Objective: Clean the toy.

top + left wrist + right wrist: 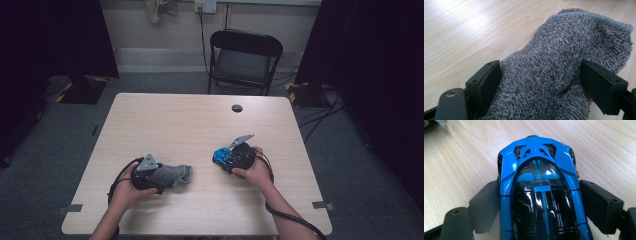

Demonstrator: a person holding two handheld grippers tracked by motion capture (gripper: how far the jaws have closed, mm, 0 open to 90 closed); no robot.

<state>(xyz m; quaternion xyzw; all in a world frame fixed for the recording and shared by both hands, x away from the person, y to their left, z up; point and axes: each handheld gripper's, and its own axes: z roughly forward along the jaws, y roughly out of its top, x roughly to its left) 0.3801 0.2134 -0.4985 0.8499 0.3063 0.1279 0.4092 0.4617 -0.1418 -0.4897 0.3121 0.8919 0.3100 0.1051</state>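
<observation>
Left fingers point(541, 82) clamp grey towel point(564, 62); right fingers point(541, 205) clasp blue toy car point(539, 190).

Both forearms reach in from the near edge of the table. The left hand point(131, 187) grips the left gripper point(165, 176) low and level, pointing right, its jaws standing wide and pressed against what sits between them. The right hand point(256, 172) holds the right gripper point(222, 157) pointing left, jaws wide, hugging both sides of their load.
</observation>
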